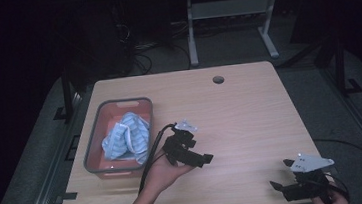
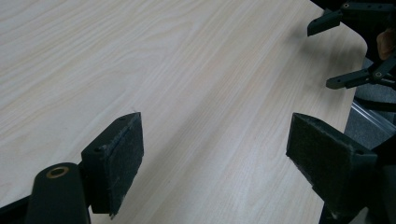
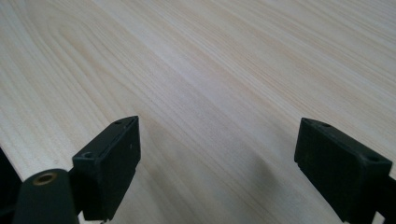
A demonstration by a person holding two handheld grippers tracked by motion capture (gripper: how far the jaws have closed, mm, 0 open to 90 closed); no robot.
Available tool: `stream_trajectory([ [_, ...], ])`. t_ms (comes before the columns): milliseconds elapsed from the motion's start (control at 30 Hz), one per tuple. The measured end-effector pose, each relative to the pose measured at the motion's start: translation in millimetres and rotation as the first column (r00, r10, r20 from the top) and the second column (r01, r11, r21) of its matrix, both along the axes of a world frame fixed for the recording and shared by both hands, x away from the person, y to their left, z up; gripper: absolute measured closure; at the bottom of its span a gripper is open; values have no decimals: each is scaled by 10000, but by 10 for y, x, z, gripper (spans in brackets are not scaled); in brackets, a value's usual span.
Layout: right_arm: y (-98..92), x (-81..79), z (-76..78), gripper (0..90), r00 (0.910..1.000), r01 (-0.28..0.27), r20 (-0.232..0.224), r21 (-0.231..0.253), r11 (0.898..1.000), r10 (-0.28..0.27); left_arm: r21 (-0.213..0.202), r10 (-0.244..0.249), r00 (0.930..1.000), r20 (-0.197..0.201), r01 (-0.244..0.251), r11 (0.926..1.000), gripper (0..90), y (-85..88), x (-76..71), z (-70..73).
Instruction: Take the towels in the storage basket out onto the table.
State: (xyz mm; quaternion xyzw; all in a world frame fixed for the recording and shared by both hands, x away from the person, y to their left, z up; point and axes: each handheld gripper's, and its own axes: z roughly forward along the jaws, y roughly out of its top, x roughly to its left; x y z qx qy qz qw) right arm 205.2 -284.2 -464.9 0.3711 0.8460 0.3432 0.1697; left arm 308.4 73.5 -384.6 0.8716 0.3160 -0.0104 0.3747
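A light wooden table (image 1: pixel 241 121) carries a grey-rimmed bin (image 1: pixel 93 145) with a red floor at its left side. Inside the bin lies a crumpled blue-and-white striped cloth (image 1: pixel 127 137). My left gripper (image 1: pixel 201 155) is held just right of the bin, pointing right, jaws wide apart with nothing between them (image 2: pixel 215 158). My right gripper (image 1: pixel 282 173) hovers at the table's front right corner, open and holding nothing (image 3: pixel 217 163). In the left gripper view the right gripper (image 2: pixel 350 51) shows at the far table corner.
A round cable hole (image 1: pixel 218 80) is near the table's back edge. Behind the table stands a grey desk frame (image 1: pixel 226 22) with cables on the floor. Black cables trail from both grippers.
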Motion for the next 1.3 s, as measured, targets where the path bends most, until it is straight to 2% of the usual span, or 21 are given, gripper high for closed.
stream_trajectory([
  [33, 0, 0, 0, 139, 10000, 0, 0, 0, 10000, 0, 0, 0, 10000, 0, 0, 10000, 188, 0, 0, 0],
  [67, 3, -7, 2, 138, 10000, 6, 5, 57, 10000, -6, 194, -80, 9999, 82, 78, 9998, 188, 13, 17, 15],
  [233, 0, -19, 18, 138, 9999, -16, 99, 29, 10000, 15, 13, 30, 10000, 45, -30, 10000, 186, 28, 64, 44],
  [333, -12, -31, 19, 138, 9999, 35, 120, 58, 10000, -35, 207, -43, 9999, 98, 41, 9998, 186, 43, 103, 80],
  [467, -21, -30, 23, 138, 9999, -22, 142, 67, 10000, 21, 350, 135, 9996, 239, -143, 9993, 186, 93, 148, 174],
  [500, -20, -32, 28, 139, 9999, -21, 149, 78, 10000, 20, 184, 287, 9994, 197, -291, 9994, 186, 98, 143, 188],
  [667, -25, -43, 29, 138, 9999, -35, 150, 108, 9999, 33, 487, 243, 9991, 337, -259, 9985, 186, 134, 146, 253],
  [733, -25, -46, 33, 138, 9999, -25, 169, 109, 9999, 23, 418, 376, 9987, 337, -390, 9984, 186, 148, 152, 271],
  [800, -20, -49, 37, 138, 9997, -38, 235, 138, 9999, 35, 540, 479, 9978, 462, -504, 9973, 186, 212, 172, 319],
  [900, -17, -49, 36, 139, 9997, -50, 238, 149, 9999, 47, 461, 641, 9968, 480, -663, 9967, 184, 267, 185, 349],
  [1200, -4, -44, 33, 138, 9998, -62, 164, 127, 9999, 60, 441, 1228, 9907, 578, -1254, 9911, 204, 595, 229, 491],
  [1300, -7, -39, 28, 138, 9999, -31, 159, 102, 9999, 30, 484, 1591, 9853, 614, -1622, 9856, 202, 757, 256, 528],
])
